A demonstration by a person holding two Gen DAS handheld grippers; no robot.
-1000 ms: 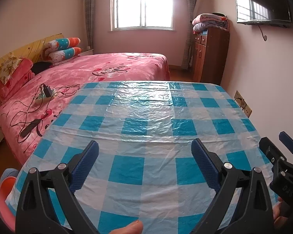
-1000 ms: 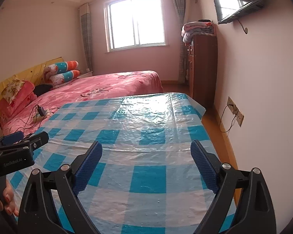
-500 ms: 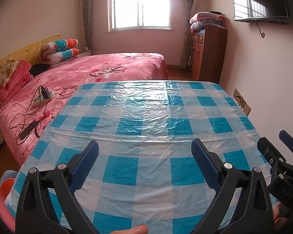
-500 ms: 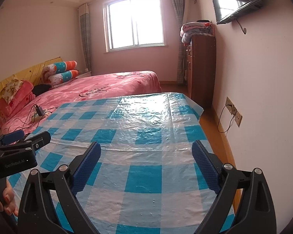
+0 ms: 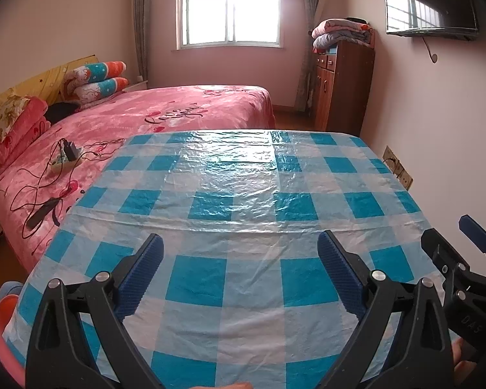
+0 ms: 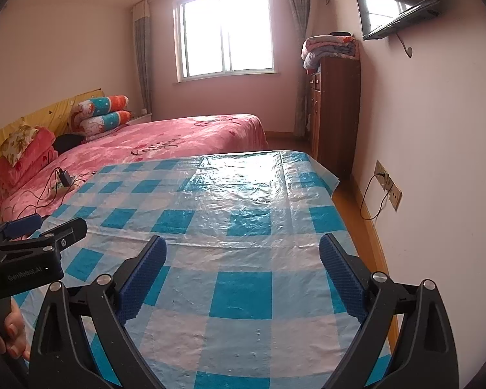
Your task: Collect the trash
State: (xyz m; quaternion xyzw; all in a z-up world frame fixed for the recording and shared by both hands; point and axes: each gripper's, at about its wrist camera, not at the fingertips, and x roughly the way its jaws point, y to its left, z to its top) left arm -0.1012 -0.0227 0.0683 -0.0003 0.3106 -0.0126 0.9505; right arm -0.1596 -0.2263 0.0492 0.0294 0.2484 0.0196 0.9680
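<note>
Bedroom daylight is falling on the table [image 5: 243,175], which is wearing a blue-and-white checked plastic cover. Left gripper [image 5: 239,269] is hovering over the table's near edge, fingers [image 5: 142,272] standing wide apart and holding nothing. Right gripper [image 6: 243,269] is hovering beside it, fingers likewise spread, empty. No trash is showing on the table. A pink bed [image 5: 145,120] is lying beyond the table.

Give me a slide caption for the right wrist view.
Open right tool over a blue checked tablecloth, pink bed beyond.
</note>
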